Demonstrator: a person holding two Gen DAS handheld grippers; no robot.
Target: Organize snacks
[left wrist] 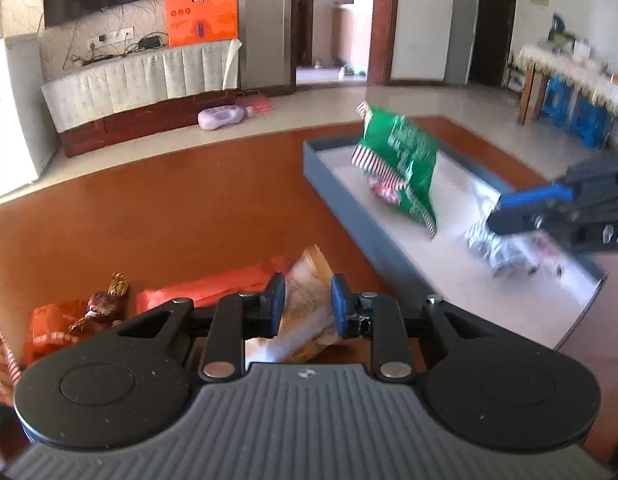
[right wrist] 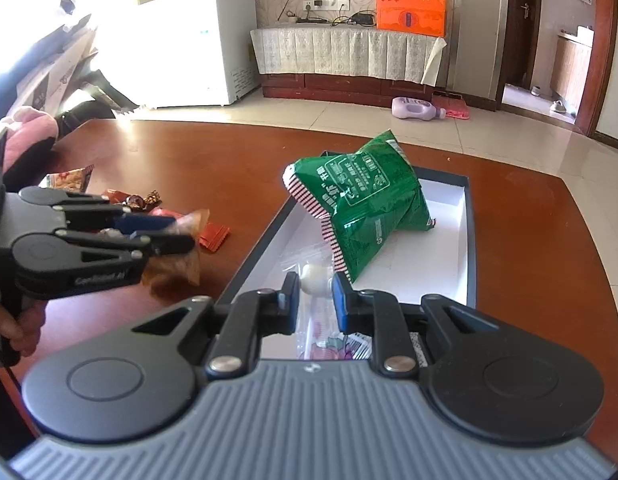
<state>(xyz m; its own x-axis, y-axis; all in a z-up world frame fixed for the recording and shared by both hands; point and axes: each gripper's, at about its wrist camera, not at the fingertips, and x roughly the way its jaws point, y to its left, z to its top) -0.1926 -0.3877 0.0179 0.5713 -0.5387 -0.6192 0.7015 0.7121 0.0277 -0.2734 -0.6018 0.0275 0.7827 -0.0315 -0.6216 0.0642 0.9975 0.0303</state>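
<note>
My left gripper (left wrist: 309, 292) is shut on a tan, crinkled snack packet (left wrist: 305, 312) just above the brown table; the right wrist view shows the same gripper (right wrist: 181, 236) at the left. A grey tray (left wrist: 349, 216) with a white floor holds a green snack bag (left wrist: 405, 156) that leans upright. Low over the tray's near end, my right gripper (right wrist: 315, 292) is shut on a clear packet (right wrist: 315, 278) with a white round piece inside. It enters the left wrist view (left wrist: 495, 212) from the right.
Loose snacks lie on the table left of the tray: a red packet (left wrist: 213, 288), an orange packet (left wrist: 49, 328) and a gold-wrapped candy (left wrist: 105, 300). A hand (right wrist: 25, 328) holds the left tool. Past the table's far edge are the floor, a lilac bottle (right wrist: 417, 109) and a TV cabinet (right wrist: 341, 56).
</note>
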